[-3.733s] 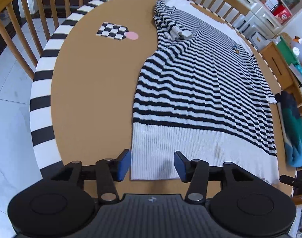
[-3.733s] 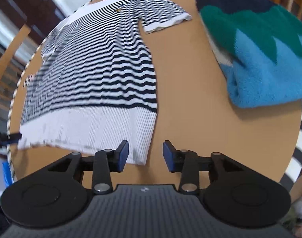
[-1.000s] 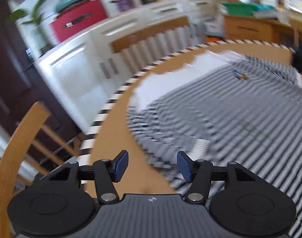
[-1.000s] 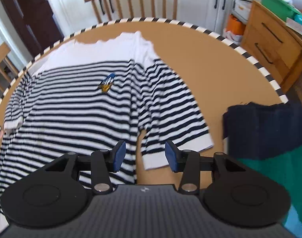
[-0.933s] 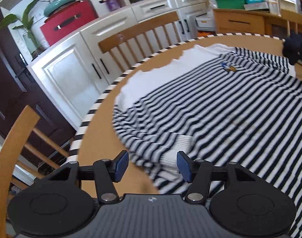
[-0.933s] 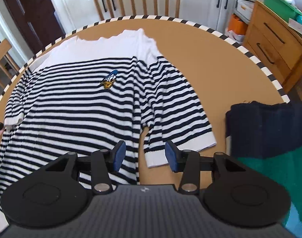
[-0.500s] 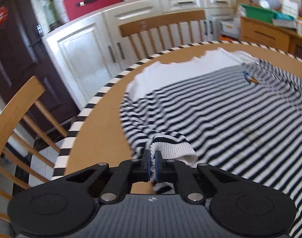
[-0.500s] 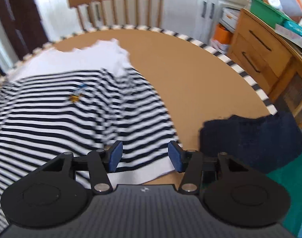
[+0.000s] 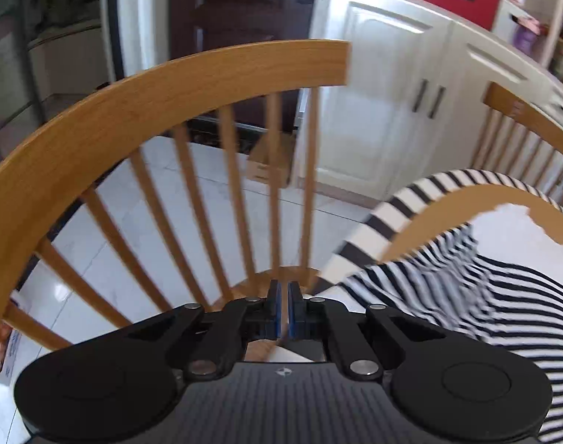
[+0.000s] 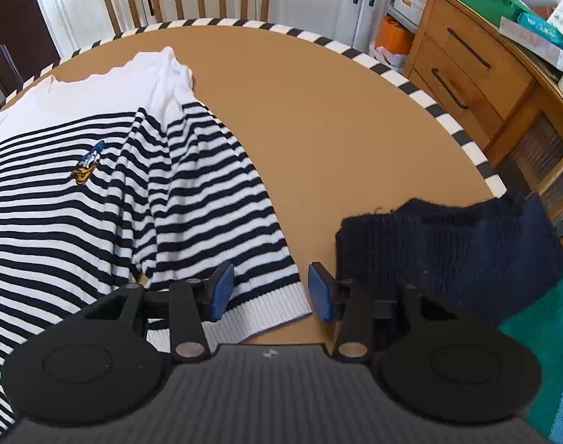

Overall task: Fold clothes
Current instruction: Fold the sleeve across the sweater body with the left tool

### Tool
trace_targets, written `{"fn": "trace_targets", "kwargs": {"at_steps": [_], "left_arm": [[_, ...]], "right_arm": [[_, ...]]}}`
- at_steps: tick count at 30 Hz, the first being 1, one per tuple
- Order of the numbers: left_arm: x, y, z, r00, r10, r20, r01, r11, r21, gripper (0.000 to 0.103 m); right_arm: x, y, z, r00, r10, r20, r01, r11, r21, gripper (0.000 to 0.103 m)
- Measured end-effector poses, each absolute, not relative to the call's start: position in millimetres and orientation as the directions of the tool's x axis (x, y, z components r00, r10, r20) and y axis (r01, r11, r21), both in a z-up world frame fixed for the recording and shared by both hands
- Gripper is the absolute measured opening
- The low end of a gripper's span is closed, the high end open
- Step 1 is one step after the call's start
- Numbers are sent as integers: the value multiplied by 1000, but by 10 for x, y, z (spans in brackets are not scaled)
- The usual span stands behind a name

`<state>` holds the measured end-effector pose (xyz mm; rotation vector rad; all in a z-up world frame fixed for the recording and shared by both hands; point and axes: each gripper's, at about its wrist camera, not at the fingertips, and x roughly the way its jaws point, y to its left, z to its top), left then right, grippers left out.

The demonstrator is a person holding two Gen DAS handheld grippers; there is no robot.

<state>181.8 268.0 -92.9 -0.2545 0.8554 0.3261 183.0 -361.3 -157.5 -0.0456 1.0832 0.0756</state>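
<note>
Black-and-white striped knit sweater with a white yoke (image 10: 96, 192) lies front-up on the round brown table with a striped rim (image 10: 318, 118), body flat, small duck badge (image 10: 85, 166) on the chest.

Right gripper (image 10: 268, 288): blue pads spread wide, holding nothing, set either side of the white ribbed cuff (image 10: 266, 314) of the right sleeve. Judged placement: lined up to pinch that cuff so the sleeve can be carried inward.

Left gripper (image 9: 282, 307): pads pressed nearly together at the table edge, pointed toward the wooden spindle-back chair (image 9: 163, 96). Striped cloth (image 9: 448, 285) rises in ridges toward it; view blurred, so a held sleeve is probable, not confirmed.

Folded navy, green and blue sweater (image 10: 466, 244) sits just beside the cuff, out of the fold path.
</note>
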Motion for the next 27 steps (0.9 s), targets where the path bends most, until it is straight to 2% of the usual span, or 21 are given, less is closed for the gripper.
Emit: {"fn": "trace_targets", "kwargs": {"at_steps": [4, 7, 11, 13, 16, 17, 18, 19, 20, 23, 27], "left_arm": [[1732, 2821, -887, 621, 140, -771, -407, 899, -164, 8], [1658, 2673, -825, 658, 57, -751, -313, 928, -204, 18], [1729, 2249, -739, 690, -17, -724, -147, 976, -163, 33], [1846, 2057, -707, 693, -29, -721, -95, 987, -132, 40], [2017, 1804, -678, 692, -52, -720, -27, 995, -97, 41], [2062, 1777, -691, 687, -57, -724, -20, 995, -98, 42], [2095, 1753, -702, 682, -60, -729, -17, 995, -98, 42], [2127, 1728, -733, 679, -61, -732, -16, 995, -98, 43], [2159, 1703, -769, 676, -62, -734, -15, 995, -98, 44], [2236, 1672, -864, 664, -52, -746, -19, 996, -86, 46], [2303, 1696, -997, 647, -22, -763, -33, 998, -57, 46]], "right_arm": [[1820, -3629, -1569, 480, 43, -876, -79, 997, 5, 46], [1840, -3635, -1517, 518, 56, -854, -80, 997, 17, 46], [2034, -3576, -1444, 541, 74, -838, -126, 992, 6, 46], [2196, -3573, -1452, 528, 84, -845, -146, 989, 7, 42], [2394, -3568, -1548, 458, 57, -887, -176, 984, -28, 38], [2422, -3569, -1579, 429, 67, -901, -187, 982, -16, 29], [2427, -3575, -1573, 421, 97, -902, -192, 981, 16, 10], [2424, -3557, -1575, 408, 120, -905, -205, 978, 37, 4], [2420, -3536, -1576, 397, 139, -907, -219, 974, 53, 3], [2405, -3360, -1567, 421, 40, -906, -322, 941, -108, 2], [2573, -3407, -1519, 461, -68, -885, -337, 909, -246, 2]]}}
